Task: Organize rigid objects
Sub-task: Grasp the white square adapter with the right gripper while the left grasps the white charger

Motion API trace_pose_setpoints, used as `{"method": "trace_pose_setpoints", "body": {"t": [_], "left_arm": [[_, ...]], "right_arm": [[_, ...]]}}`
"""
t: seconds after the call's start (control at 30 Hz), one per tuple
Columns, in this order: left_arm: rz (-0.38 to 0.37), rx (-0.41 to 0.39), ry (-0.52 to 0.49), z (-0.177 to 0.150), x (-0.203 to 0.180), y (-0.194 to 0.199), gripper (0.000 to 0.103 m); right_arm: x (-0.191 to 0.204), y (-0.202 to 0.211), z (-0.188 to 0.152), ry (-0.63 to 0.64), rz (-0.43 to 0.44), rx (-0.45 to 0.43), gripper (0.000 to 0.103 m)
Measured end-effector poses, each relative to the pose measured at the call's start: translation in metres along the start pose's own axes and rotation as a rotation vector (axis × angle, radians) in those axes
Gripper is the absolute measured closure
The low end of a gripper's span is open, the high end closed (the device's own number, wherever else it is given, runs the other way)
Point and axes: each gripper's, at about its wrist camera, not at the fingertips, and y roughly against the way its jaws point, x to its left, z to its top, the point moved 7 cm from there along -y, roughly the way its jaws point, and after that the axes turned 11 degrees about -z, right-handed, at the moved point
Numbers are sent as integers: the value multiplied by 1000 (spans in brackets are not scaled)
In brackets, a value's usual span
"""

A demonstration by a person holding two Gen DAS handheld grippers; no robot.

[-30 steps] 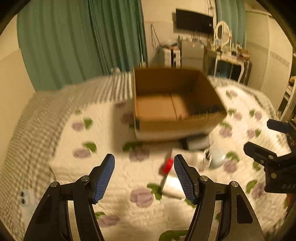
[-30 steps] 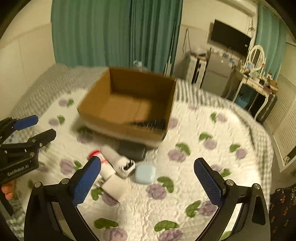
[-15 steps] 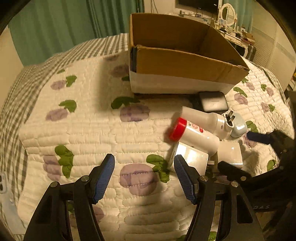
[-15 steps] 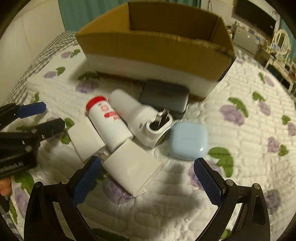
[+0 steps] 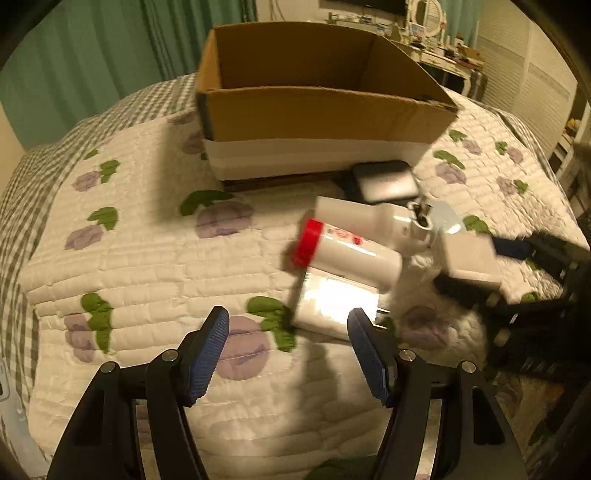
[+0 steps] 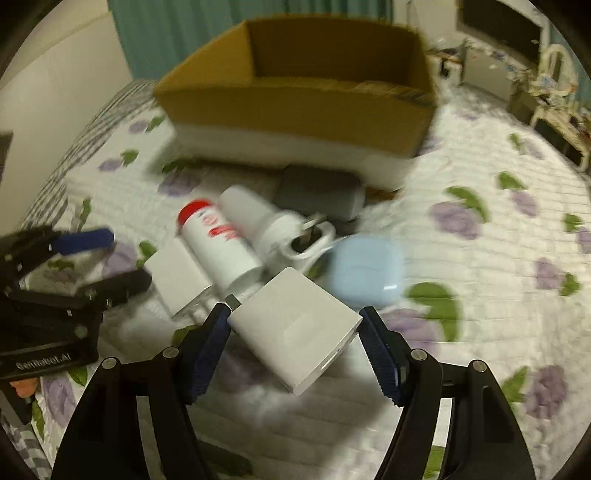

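An open cardboard box [image 5: 321, 110] [image 6: 295, 99] stands on the quilted bed. In front of it lie a red-capped white bottle [image 5: 347, 254] [image 6: 218, 240], a white plug-in device [image 6: 273, 221], a dark grey case [image 6: 317, 192], a light blue case [image 6: 365, 271] and two white adapters. My right gripper [image 6: 295, 345] has its pads on both sides of the nearer white adapter [image 6: 295, 328], touching its edges. My left gripper [image 5: 288, 350] is open and empty, just short of the other white adapter [image 5: 332, 302].
The bed has a flowered quilt [image 5: 147, 258] over a checked blanket. Green curtains [image 5: 110, 48] hang behind. A dresser with a mirror [image 5: 424, 22] and a wall TV [image 6: 498, 26] stand at the far right.
Both grippers have moved down and closer to the pile. My right gripper's jaws have narrowed from wide open onto the nearer white adapter.
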Motion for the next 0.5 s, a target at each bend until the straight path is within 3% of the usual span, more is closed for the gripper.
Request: {"method": "trace_pose_setpoints", "body": {"t": [0.17,0.5], "left_arm": [[-29,48,-51,-4,-14,-14,34],[-54,113,-79,-4,-21,-36,36]], "right_arm": [[-25,6,6,-76,-13,-9,32],[-26,1,3,-78,-3,9,32]]}}
